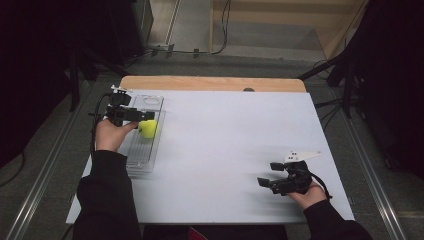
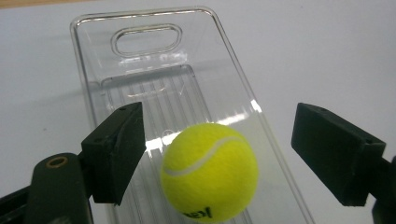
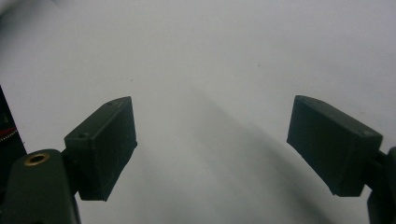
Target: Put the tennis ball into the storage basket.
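A yellow-green tennis ball [image 1: 148, 128] [image 2: 209, 171] rests in a clear plastic tray [image 1: 150, 101] [image 2: 93, 56] at the left side of the white table. My left gripper [image 1: 145, 121] [image 2: 219, 149] hovers over the tray with its jaws on either side of the ball. There is a gap between each pad and the ball, so this gripper is open. My right gripper [image 1: 267, 173] [image 3: 212, 144] sits low over the bare tabletop at the front right, open with nothing between its jaws.
The white table surface [image 1: 225, 140] has a wooden strip [image 1: 210, 83] along its far edge. The tray has a handle cut-out [image 2: 147, 41] at its far end. Dark equipment and cables stand on the floor around the table.
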A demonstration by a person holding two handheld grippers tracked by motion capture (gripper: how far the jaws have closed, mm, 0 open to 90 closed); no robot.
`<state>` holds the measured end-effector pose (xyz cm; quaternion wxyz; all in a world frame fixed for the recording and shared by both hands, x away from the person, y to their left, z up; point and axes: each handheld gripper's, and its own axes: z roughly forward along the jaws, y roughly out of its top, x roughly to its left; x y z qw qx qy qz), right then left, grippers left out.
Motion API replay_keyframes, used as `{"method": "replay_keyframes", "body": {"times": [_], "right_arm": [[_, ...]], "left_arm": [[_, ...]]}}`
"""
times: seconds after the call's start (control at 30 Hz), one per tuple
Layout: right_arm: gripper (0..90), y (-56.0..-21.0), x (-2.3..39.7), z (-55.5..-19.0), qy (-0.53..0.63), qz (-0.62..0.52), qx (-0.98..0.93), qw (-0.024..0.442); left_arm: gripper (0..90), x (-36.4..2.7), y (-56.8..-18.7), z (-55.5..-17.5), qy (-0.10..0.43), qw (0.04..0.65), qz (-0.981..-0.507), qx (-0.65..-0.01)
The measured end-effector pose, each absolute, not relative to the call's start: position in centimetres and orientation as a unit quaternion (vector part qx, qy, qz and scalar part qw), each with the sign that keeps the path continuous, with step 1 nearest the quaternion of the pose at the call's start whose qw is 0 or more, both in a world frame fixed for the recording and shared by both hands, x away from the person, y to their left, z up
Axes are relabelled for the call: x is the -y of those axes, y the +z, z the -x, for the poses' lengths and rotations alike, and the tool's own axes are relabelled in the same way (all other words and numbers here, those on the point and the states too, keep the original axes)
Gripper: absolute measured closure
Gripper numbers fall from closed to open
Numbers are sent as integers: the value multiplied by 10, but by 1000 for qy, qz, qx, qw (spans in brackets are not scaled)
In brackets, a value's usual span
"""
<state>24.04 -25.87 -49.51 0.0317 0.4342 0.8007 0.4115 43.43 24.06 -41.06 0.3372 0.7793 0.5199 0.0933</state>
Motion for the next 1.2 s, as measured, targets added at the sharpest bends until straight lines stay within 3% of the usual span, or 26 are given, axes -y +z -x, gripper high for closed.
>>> {"method": "replay_keyframes", "body": {"times": [0.3,1.2], "right_arm": [[137,-495,258,-241,410,-434,-802,31],[137,-495,260,-239,411,-435,-801,32]], "left_arm": [[184,-237,-397,-429,71,364,-777,-508],[188,-184,-398,-426,17,367,-811,-456]]}}
